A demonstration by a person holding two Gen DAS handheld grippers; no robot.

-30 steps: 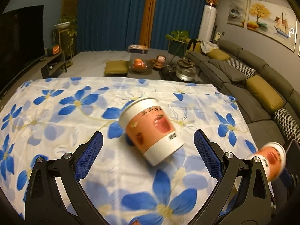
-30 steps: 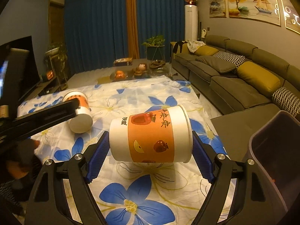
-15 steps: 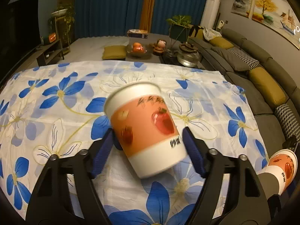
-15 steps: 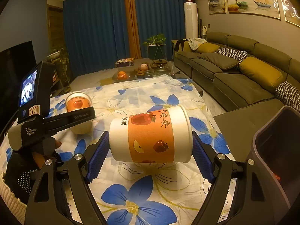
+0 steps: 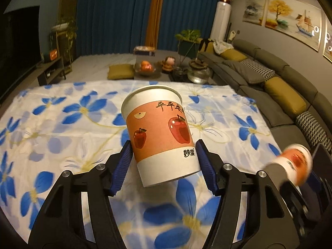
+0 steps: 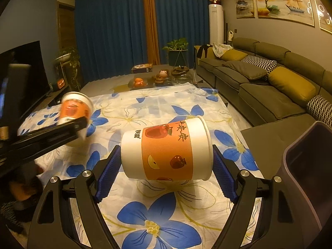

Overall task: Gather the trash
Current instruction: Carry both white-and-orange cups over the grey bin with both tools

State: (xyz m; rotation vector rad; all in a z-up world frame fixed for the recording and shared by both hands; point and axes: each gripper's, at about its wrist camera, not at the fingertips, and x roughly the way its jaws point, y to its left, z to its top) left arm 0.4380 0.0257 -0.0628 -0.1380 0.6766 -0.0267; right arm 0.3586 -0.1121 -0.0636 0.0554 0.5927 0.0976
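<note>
Cups: 2, 1 [image 5: 161,132] in left gripper [image 5: 164,166], 1 [image 6: 166,149] in right gripper [image 6: 166,172].

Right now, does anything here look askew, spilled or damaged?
Nothing spilled or damaged. Both paper cups are off upright: the one in the left claw tilts, and the one in the right claw lies sideways, gripped end to end, beside the bin.

Right gripper [image 6: 167,166] clamps a cup [image 6: 167,150] sideways above the floral cloth [image 6: 145,108]; bin [image 6: 307,178] at right.
</note>
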